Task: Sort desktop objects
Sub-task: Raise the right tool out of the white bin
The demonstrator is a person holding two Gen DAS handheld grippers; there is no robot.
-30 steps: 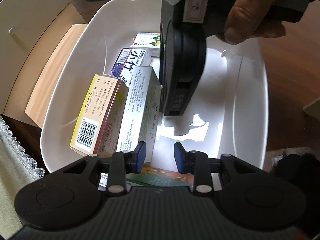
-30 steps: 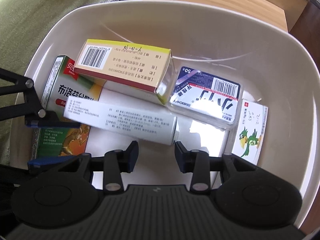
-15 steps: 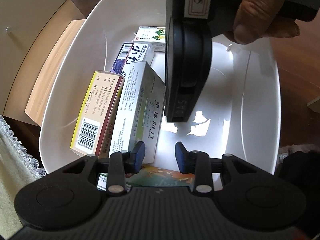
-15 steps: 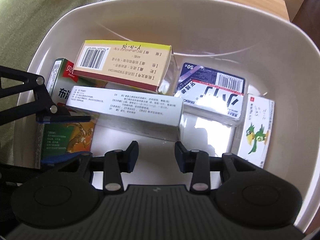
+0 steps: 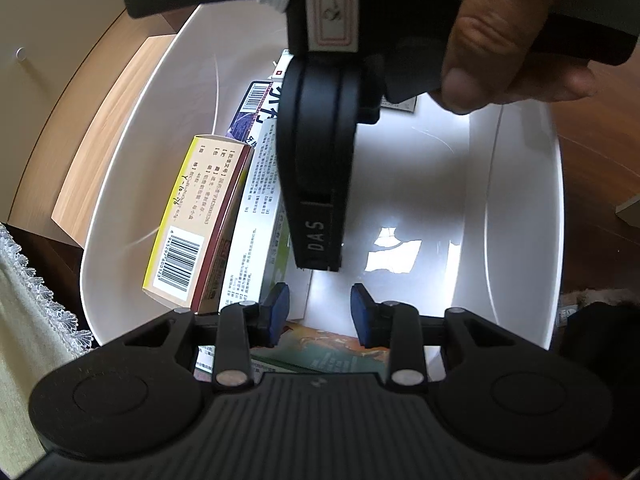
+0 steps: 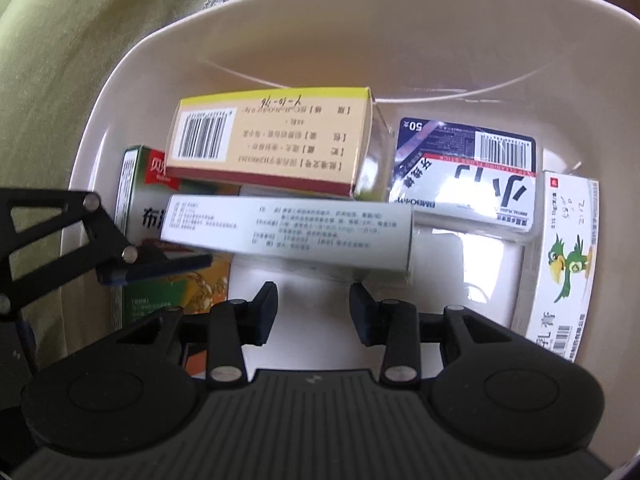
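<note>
Both views look down into a glossy white plastic tub with rounded walls, holding rectangular cardboard cartons at frame centre. A yellow-edged box with a barcode lies atop a long white box; a green-orange box sits lower left, a dark blue floss pack right of centre, a parrot-printed box at far right. The left gripper and right gripper each stand narrowly parted, gripping nothing. A hand occupies the upper right.

White basin, apparently on wood.
</note>
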